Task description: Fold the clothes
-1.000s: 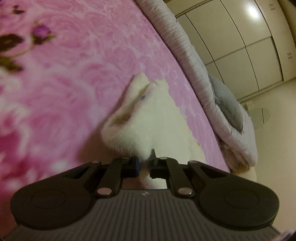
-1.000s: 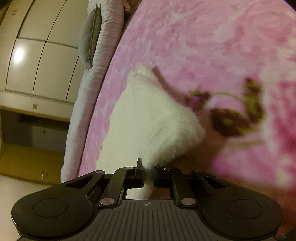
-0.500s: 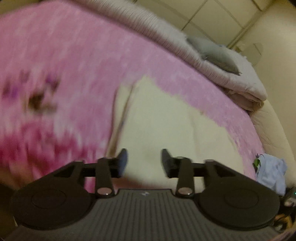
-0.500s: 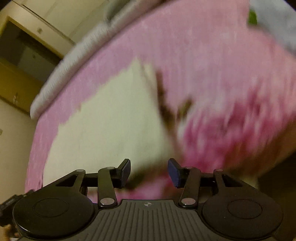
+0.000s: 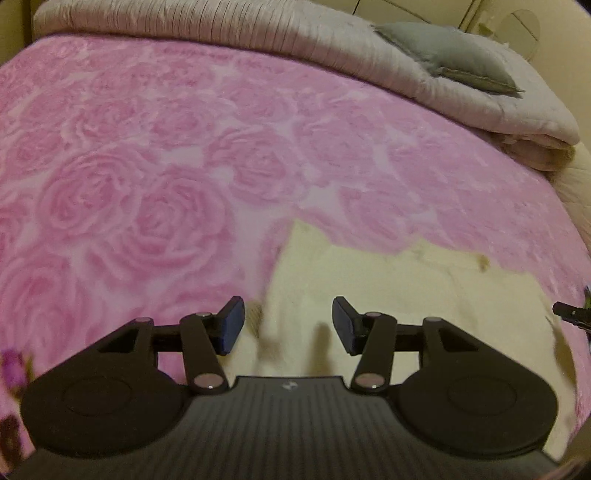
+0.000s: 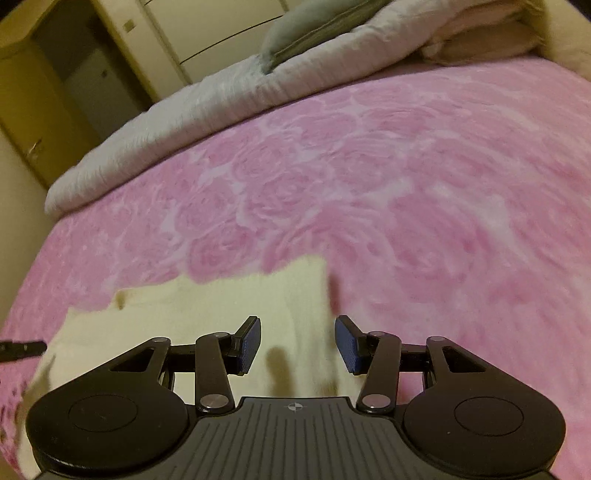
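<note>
Blanket (image 5: 184,166): pink, tone-on-tone rose pattern. Garment (image 5: 406,295): plain cream-white, fluffy. Quilt (image 5: 258,29): pale greyish-pink, ribbed stripes. Cushion (image 5: 443,51): grey. Left claw (image 5: 288,325) and right claw (image 6: 297,343): black, with blue pads (image 6: 248,343).

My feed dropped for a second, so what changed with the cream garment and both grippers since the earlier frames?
Both grippers let go: the left gripper and right gripper, a second ago pinching raised folds of the fluffy cream garment, have just opened and backed off. The garment now lies flat. It remains on the pink rose-patterned blanket.
</note>
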